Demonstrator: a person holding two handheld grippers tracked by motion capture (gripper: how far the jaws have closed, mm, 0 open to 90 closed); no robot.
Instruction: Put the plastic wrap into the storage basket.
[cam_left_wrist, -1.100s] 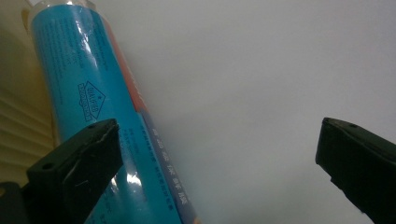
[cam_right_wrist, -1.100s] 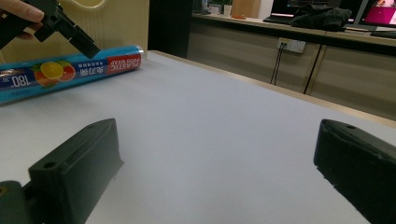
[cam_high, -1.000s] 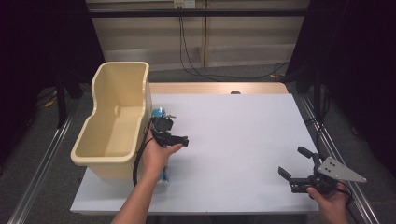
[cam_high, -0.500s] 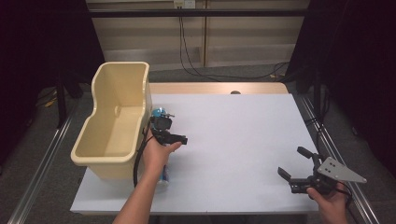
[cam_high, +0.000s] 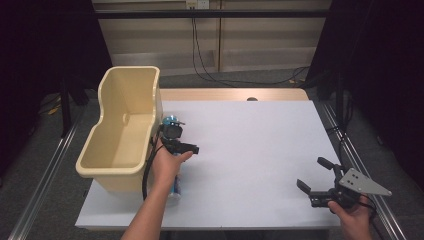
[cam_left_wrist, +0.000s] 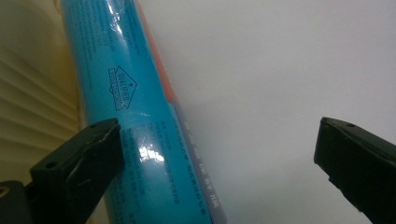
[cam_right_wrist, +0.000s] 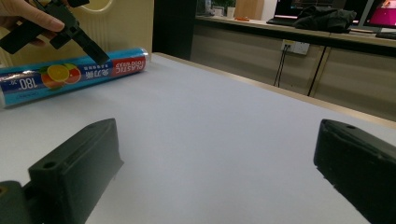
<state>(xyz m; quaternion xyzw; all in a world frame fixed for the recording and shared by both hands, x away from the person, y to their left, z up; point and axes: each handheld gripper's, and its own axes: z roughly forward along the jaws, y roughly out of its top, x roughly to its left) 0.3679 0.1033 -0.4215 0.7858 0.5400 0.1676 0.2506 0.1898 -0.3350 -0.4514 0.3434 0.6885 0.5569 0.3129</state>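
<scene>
The step in hand is judged to be the approach for a grasp on the blue roll of plastic food wrap (cam_left_wrist: 140, 121), which lies flat on the white table (cam_high: 250, 150), just beside the wall of the cream bin (cam_high: 107, 160). The left gripper (cam_high: 176, 142) is held directly above the roll, its jaws spread wide and nothing clamped between them. In the left gripper view the roll is seen beneath and between the jaws, close against one of them, with a broad gap left before the other; whether that near jaw touches the wrapper cannot be told. For the next move, the left gripper would probably need to be lowered and centred across the roll before it is closed. Well apart, over the near right corner of the table, the right gripper (cam_high: 320, 187) is held released, empty and touching nothing, with the roll (cam_right_wrist: 70, 74) seen far ahead of it.
</scene>
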